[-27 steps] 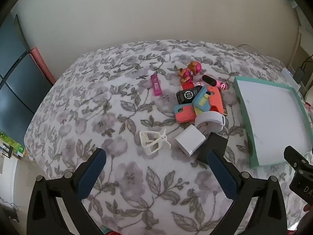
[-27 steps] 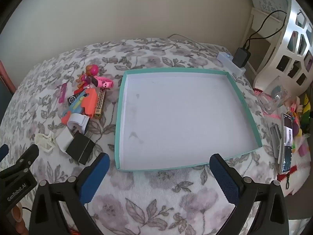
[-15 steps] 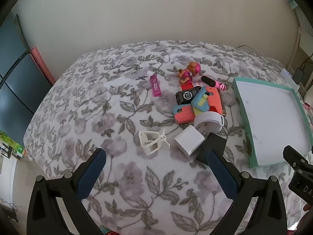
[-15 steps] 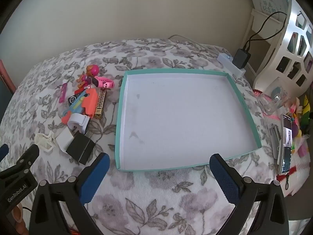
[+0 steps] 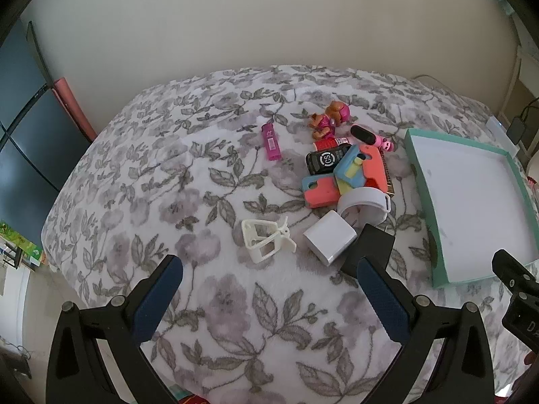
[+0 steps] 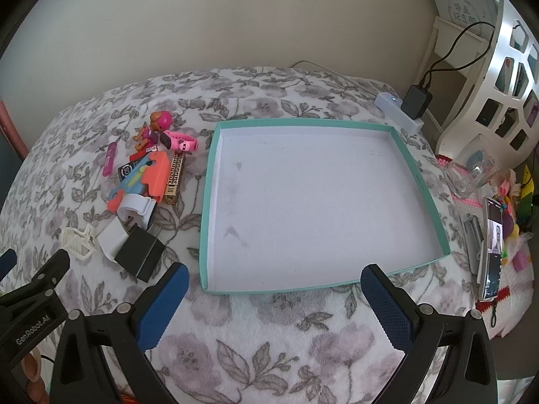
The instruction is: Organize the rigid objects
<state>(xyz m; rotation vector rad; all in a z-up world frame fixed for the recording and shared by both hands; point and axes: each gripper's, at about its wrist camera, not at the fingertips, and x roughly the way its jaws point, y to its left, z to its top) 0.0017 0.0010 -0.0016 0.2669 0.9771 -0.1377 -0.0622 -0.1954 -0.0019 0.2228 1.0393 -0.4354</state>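
Below the left gripper (image 5: pixel 269 289), jaws wide apart and empty, small toys (image 5: pixel 343 175) lie heaped on the floral blanket (image 5: pixel 168 185); starting with the white clip (image 5: pixel 266 240) looks easiest. Meanwhile the right gripper (image 6: pixel 274 298), likewise agape, hovers before the empty teal tray (image 6: pixel 207 202), beside the heap.

A floral blanket (image 6: pixel 276 343) covers the bed. Beyond its far right corner a white power strip (image 6: pixel 397 109) carries a black adapter (image 6: pixel 417 101). Right of the blanket a phone (image 6: pixel 492 245) lies beside a clear tape dispenser (image 6: pixel 471 175).
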